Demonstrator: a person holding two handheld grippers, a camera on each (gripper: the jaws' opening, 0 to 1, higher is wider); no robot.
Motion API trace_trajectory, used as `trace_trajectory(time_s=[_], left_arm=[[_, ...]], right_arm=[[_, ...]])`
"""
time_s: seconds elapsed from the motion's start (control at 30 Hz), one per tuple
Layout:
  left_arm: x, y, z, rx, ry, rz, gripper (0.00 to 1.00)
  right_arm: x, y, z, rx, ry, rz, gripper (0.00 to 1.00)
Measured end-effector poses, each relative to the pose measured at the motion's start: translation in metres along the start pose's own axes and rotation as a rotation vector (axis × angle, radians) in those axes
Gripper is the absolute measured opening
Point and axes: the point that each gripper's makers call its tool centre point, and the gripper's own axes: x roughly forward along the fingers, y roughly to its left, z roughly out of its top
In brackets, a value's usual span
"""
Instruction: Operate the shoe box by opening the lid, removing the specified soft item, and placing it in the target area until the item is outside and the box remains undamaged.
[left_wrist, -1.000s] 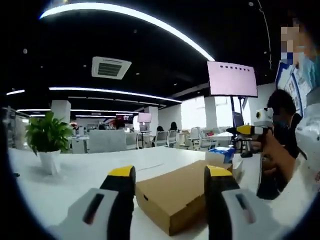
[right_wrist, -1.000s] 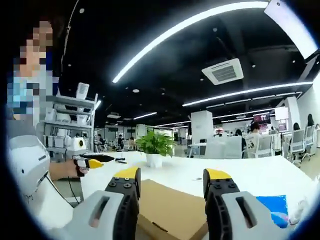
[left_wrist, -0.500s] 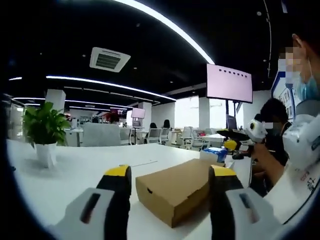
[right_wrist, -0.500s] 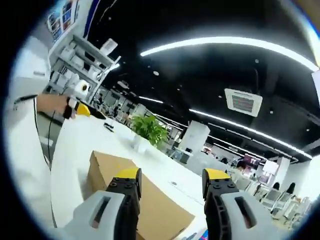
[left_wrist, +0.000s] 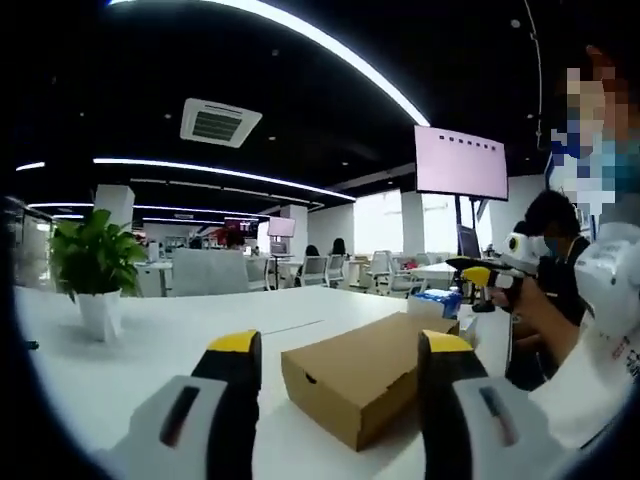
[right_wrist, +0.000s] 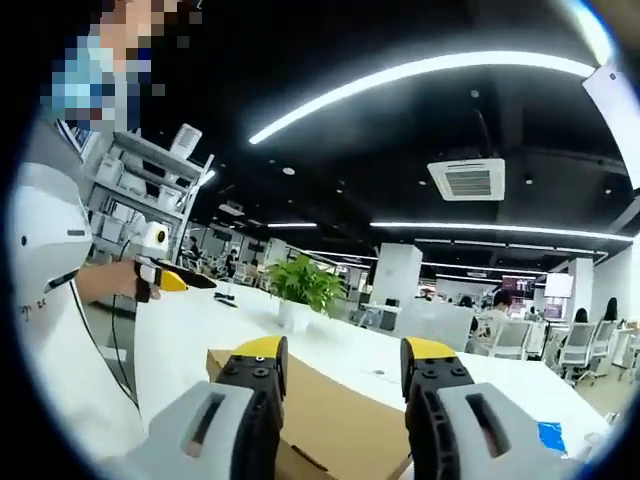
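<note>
the left gripper (left_wrist: 340, 350) has its two yellow-tipped fingers (left_wrist: 236, 345) spread wide with nothing between them, held above the white table (left_wrist: 170, 350). framed in the gap between them lies the cardboard shoe box (left_wrist: 365, 375), lid shut, flat on the table with one corner turned toward the camera; the right-hand finger covers its far edge. past the box, near its far end, a small blue item (left_wrist: 440, 298) sits on the table, too small to make out. beside it the right gripper (left_wrist: 480, 277) comes in from the right, held in a person's hand (left_wrist: 522, 290), its yellow tip pointing toward the box and apart from it. a potted plant (left_wrist: 97, 280) in a white pot stands well apart on the table's left side. behind are office chairs and a pink-lit screen (left_wrist: 460, 163) on a stand.

the right gripper (right_wrist: 340, 355) likewise has its fingers (right_wrist: 258, 350) set wide and empty. the shoe box (right_wrist: 345, 425) lies just below and between them, its top face and one corner visible, the rest cut off by the fingers and the bottom edge. the left gripper (right_wrist: 170, 280) shows at the left, in a hand with a white sleeve (right_wrist: 50, 260), well apart from the box over the table (right_wrist: 185, 335) edge; whether it is spread cannot be told from here. the potted plant (right_wrist: 300, 290) stands beyond the box. a blue patch (right_wrist: 550, 436) lies on the table at the lower right, blurred. shelving (right_wrist: 140, 190) with white objects rises at the left.
</note>
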Motion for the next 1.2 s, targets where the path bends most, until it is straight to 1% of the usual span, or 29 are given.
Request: trace_trajectory(time_s=[0.03, 0.13, 0.2, 0.23, 0.33, 0.4, 0.47, 0.5, 0.57, 0.6, 0.63, 0.7, 0.73, 0.8, 0.9, 1.03, 1.2], left_arm=[[-0.001, 0.001, 0.0, -0.007, -0.002, 0.003, 0.7], [-0.004, 0.004, 0.004, -0.044, -0.021, 0.004, 0.7], [-0.005, 0.004, 0.007, -0.048, -0.028, 0.001, 0.7], [-0.005, 0.002, 0.012, -0.048, -0.05, 0.001, 0.7], [-0.003, 0.0, 0.013, -0.037, -0.046, -0.003, 0.7], [-0.002, -0.001, 0.013, -0.03, -0.043, -0.003, 0.69], [-0.001, 0.0, 0.017, -0.037, -0.067, 0.005, 0.68], [0.0, -0.003, 0.019, -0.043, -0.076, -0.007, 0.67], [0.001, -0.008, 0.021, -0.05, -0.089, -0.033, 0.67], [0.002, -0.009, 0.02, -0.044, -0.083, -0.033, 0.67], [0.003, -0.009, 0.019, -0.03, -0.075, -0.03, 0.67], [0.005, -0.006, 0.015, 0.014, -0.051, -0.012, 0.67], [0.005, -0.006, 0.014, 0.013, -0.051, -0.014, 0.67], [0.005, -0.006, 0.012, 0.006, -0.047, -0.019, 0.67], [0.006, -0.003, 0.01, -0.011, -0.042, -0.015, 0.66], [0.004, -0.001, 0.008, 0.02, -0.032, -0.002, 0.65], [0.004, -0.003, 0.008, 0.03, -0.033, -0.008, 0.65]], right_arm=[[-0.001, -0.001, -0.001, 0.001, 0.007, -0.003, 0.5], [-0.006, -0.007, -0.003, -0.032, 0.009, -0.034, 0.5], [-0.007, -0.008, -0.005, -0.032, 0.024, -0.038, 0.5], [-0.008, -0.008, -0.006, -0.035, 0.024, -0.039, 0.49], [-0.008, -0.007, -0.008, -0.047, 0.025, -0.042, 0.48], [-0.006, -0.006, -0.013, -0.071, 0.049, -0.042, 0.48], [-0.005, -0.005, -0.017, -0.09, 0.062, -0.045, 0.48], [-0.005, -0.003, -0.017, -0.08, 0.053, -0.032, 0.48], [-0.005, 0.012, -0.005, 0.02, -0.033, 0.048, 0.5], [-0.007, 0.02, 0.004, 0.099, -0.084, 0.097, 0.53], [-0.008, 0.021, 0.007, 0.118, -0.096, 0.109, 0.54], [-0.009, 0.016, 0.007, 0.079, -0.089, 0.083, 0.54], [-0.009, 0.012, 0.006, 0.054, -0.078, 0.06, 0.53], [-0.008, 0.009, 0.002, 0.025, -0.057, 0.042, 0.52], [-0.006, 0.011, -0.003, 0.02, -0.039, 0.046, 0.51], [-0.003, 0.014, -0.01, 0.001, -0.021, 0.053, 0.51], [-0.003, 0.02, -0.011, -0.011, -0.016, 0.067, 0.51]])
